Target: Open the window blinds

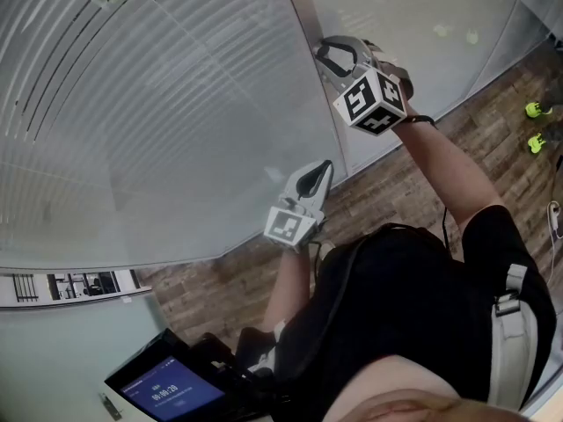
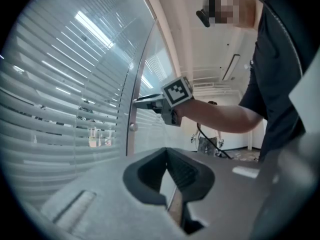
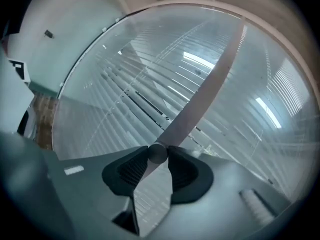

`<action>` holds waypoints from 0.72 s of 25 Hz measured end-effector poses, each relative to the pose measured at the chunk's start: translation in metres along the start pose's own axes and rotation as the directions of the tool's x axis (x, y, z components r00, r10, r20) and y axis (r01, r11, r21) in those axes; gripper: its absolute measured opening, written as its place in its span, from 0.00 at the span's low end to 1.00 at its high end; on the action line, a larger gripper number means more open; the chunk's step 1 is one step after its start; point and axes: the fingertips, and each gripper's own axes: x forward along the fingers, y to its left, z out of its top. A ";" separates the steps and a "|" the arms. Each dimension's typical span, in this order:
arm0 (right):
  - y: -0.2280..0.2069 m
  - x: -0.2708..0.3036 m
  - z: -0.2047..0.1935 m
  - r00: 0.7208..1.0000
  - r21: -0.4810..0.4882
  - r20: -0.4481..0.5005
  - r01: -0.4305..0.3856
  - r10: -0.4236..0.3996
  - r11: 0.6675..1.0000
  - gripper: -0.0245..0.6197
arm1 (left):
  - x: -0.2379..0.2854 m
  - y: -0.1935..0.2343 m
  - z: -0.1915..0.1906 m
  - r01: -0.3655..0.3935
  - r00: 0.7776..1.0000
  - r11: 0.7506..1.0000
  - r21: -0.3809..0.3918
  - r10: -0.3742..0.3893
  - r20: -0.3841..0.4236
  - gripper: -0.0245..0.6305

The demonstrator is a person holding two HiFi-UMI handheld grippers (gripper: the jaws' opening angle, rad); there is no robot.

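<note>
Two tools are up at the window. The right tool [image 1: 324, 51], in the upper middle of the head view, has its jaws part-closed and pressed on a small round knob [image 3: 157, 153] on the pale frame post [image 1: 303, 11]. Its own view shows the knob pinched between the tips of the dark pads. The left tool [image 1: 324, 170] hangs lower, at frame centre and near the glass, its jaws together with nothing between them. The window blinds [image 1: 132, 104] fill the upper left, their slats running across behind the pane, left of the post. Wood-plank floor [image 1: 387, 192] shows at the right.
</note>
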 end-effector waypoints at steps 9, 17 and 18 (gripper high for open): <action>-0.005 0.001 -0.004 0.997 0.384 0.070 -0.012 -0.016 0.923 0.24 | 0.000 0.000 -0.001 0.001 1.000 1.000 0.000 -0.001 -0.004 0.04; -0.008 0.002 -0.012 0.991 0.678 0.130 -0.064 -0.033 0.732 0.24 | -0.002 0.001 -0.001 -0.005 1.000 1.000 -0.001 0.005 -0.006 0.04; -0.008 0.002 -0.012 0.991 0.681 0.130 -0.064 -0.034 0.729 0.24 | -0.003 0.002 -0.002 -0.007 1.000 1.000 -0.002 0.007 -0.007 0.04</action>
